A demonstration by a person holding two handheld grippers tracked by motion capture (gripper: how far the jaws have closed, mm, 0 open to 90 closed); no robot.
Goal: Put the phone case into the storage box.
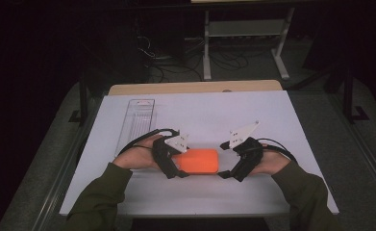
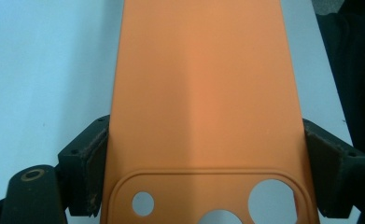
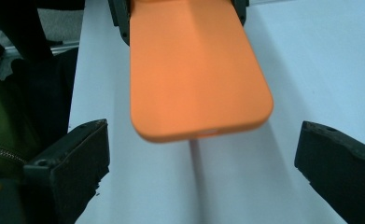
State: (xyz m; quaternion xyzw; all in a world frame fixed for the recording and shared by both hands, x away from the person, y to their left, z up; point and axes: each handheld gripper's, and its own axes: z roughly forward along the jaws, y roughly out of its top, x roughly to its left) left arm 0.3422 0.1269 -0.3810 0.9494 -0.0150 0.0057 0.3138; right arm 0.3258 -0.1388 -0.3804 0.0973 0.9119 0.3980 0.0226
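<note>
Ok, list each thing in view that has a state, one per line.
orange phone case: back side up, held off the table at its camera-cutout end.
left gripper: shut on the case's long edges.
right gripper: jaws wide open, not touching the case.
clear plastic tray: empty, flat on the white table.

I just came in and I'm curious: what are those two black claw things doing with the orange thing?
A person is working at a white table with a gripper in each hand. The left gripper is clamped on the sides of an orange phone case, at the end with the camera holes. The right gripper is wide open, its jaws on either side of the case's other end without touching it. A clear plastic tray lies farther back on the table.
</note>
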